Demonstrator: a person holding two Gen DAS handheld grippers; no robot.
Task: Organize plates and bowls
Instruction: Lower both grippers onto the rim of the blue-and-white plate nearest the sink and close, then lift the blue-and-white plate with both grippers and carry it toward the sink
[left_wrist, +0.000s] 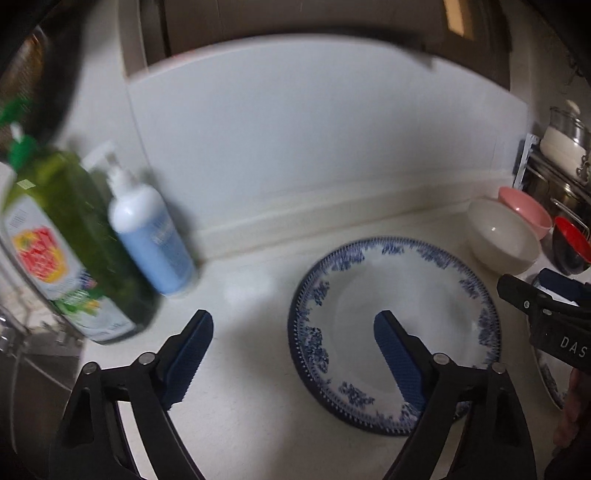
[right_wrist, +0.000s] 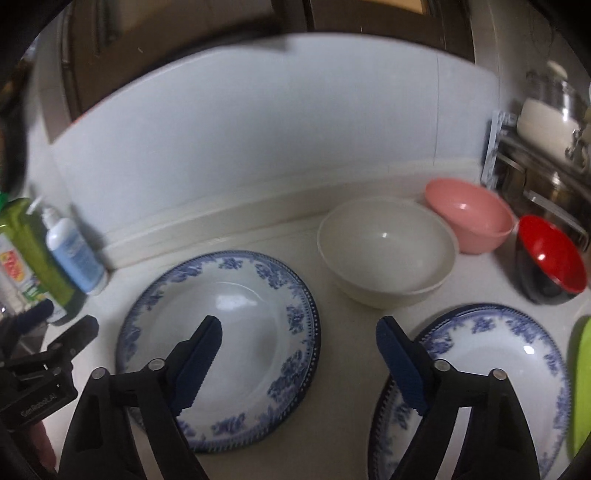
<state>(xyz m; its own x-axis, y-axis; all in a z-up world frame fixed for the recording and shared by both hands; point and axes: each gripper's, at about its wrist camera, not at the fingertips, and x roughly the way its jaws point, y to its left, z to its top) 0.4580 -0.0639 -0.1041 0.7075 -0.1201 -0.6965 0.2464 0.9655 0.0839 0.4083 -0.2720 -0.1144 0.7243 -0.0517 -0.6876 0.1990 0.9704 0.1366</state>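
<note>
Two hand-held grippers above a white kitchen counter (right_wrist: 332, 225), both spread wide and empty. The left gripper (left_wrist: 293, 332) hangs over the near left edge of a blue-patterned plate (left_wrist: 395, 332); its right finger lies above the plate's centre, its left finger above bare counter. The right gripper (right_wrist: 299, 341) straddles the gap between that same plate (right_wrist: 218, 347) and a second, matching plate (right_wrist: 491, 373) lying apart to the right. Beyond the plates stand three bowls in a row: a cream bowl (right_wrist: 386, 251), a pink bowl (right_wrist: 467, 218) behind it, and a red-and-black bowl (right_wrist: 550, 258) farthest right. A green bottle (left_wrist: 70, 243) and a white pump bottle (left_wrist: 151, 236) stand left of the first plate. The plates are round, so no long axis governs the grasp; only the rim matters. The first plate lies just ahead and rightward of the left gripper, its left rim between the fingers, while the second plate is nearer the right gripper. Stacking probably requires one finger to slip under a rim lying flat on the counter.
</note>
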